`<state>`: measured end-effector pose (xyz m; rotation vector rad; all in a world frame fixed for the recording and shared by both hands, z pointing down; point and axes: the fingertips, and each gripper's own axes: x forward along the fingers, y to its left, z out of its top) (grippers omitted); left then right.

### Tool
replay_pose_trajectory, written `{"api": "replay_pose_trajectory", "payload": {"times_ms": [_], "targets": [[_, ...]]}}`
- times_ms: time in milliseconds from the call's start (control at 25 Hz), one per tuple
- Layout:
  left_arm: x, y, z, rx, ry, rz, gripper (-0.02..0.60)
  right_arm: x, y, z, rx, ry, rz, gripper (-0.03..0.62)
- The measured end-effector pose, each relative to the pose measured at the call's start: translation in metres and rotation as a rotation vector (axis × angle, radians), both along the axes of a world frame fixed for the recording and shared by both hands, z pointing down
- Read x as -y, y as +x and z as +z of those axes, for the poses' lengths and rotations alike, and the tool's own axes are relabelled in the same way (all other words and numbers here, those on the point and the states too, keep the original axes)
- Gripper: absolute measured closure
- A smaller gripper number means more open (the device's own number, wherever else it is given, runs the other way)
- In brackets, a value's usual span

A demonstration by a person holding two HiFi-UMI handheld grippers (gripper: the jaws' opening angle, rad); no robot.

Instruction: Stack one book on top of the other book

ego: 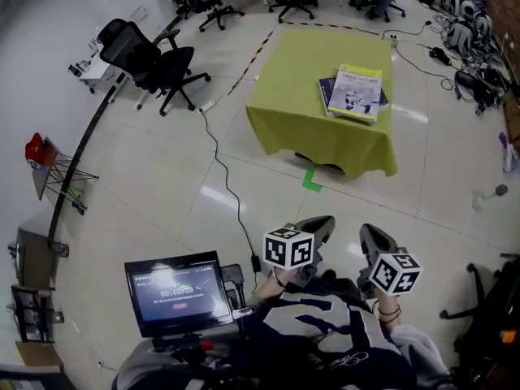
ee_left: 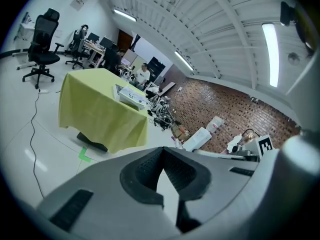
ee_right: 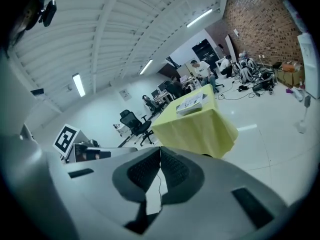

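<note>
Ceiling [ee_left: 200, 24] only in gripper views

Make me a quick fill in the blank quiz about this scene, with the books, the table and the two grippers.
1. The light-covered book lies ____ the dark blue book.
2. The left gripper and the right gripper both have their jaws ____, with nothing between them.
3. The tape mark on the floor by the table is ____ in colour.
Missing words: on top of; shut; green.
</note>
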<state>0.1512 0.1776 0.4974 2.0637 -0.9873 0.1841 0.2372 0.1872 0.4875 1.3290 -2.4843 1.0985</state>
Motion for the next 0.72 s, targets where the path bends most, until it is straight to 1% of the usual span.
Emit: {"api": "replay_pose_trajectory", "payload": {"times_ms": [240,360,560,720], "targets": [[-0.014,0.002,-0.001,0.012,0.024,-0.035,0.577,-0.009,-0.011,-0.003,0.022,0.033,-0.087,0.599],[-0.016,-0.001,-0.002,0.017,0.035,-0.055,0.577,-0.014,-0.014,-0.004,0.026,0.044,-0.116,0.599],[-0.018,-0.002,-0.004,0.009,0.042,-0.076,0.577,-0.017,-0.009,-0.005,0.03,0.05,-0.119,0.599],[-0.018,0.0,-0.006,0.012,0.049,-0.066,0.577,-0.017,-0.003,-0.008,0.037,0.054,-0.1,0.599]]}}
